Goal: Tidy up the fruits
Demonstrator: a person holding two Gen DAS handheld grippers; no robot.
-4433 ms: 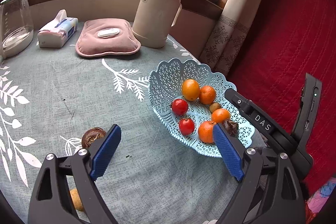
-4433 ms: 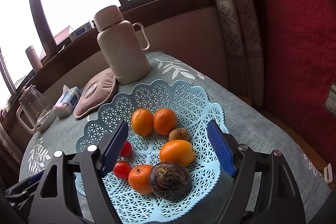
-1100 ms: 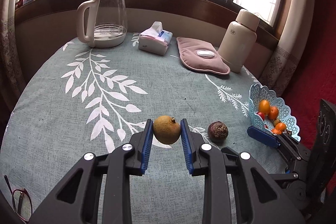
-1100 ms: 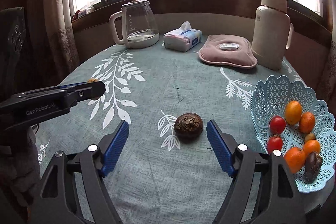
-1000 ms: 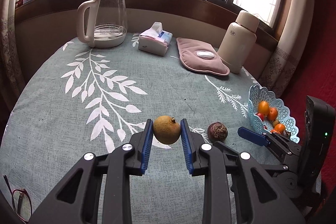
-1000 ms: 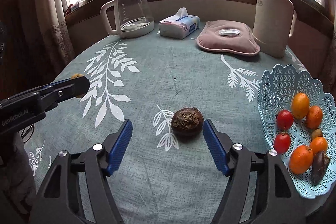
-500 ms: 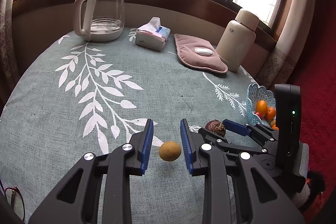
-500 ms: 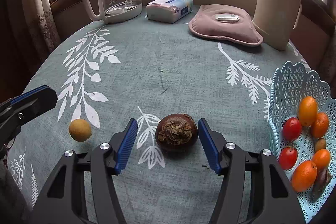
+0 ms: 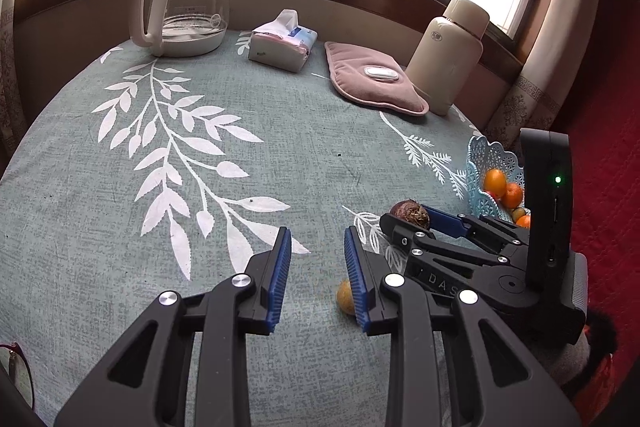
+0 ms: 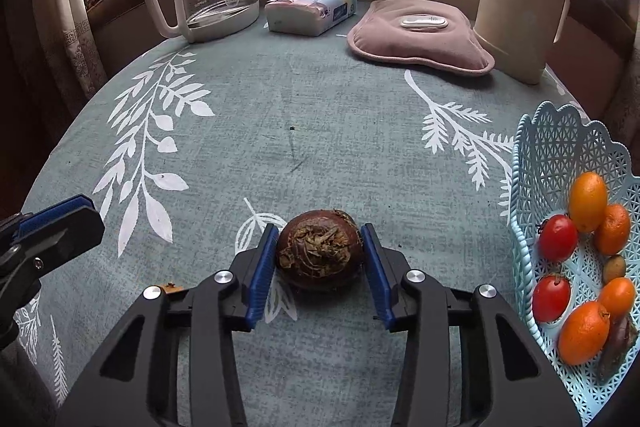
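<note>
Having just been closing, now pinching the dark brown fruit (image 10: 320, 251) on the worktop (image 10: 320, 115) in the right claw (image 10: 320, 259), near the blue basket (image 10: 560, 147). Left claw (image 9: 316, 267) pressed to its narrowest, gripping nothing; small yellow fruit (image 9: 345, 297) dropped, lying just beside its right finger.

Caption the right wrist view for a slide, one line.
Right gripper, just closing, pinches a dark brown fruit on the leaf-print tablecloth, left of the fruit basket.
</note>
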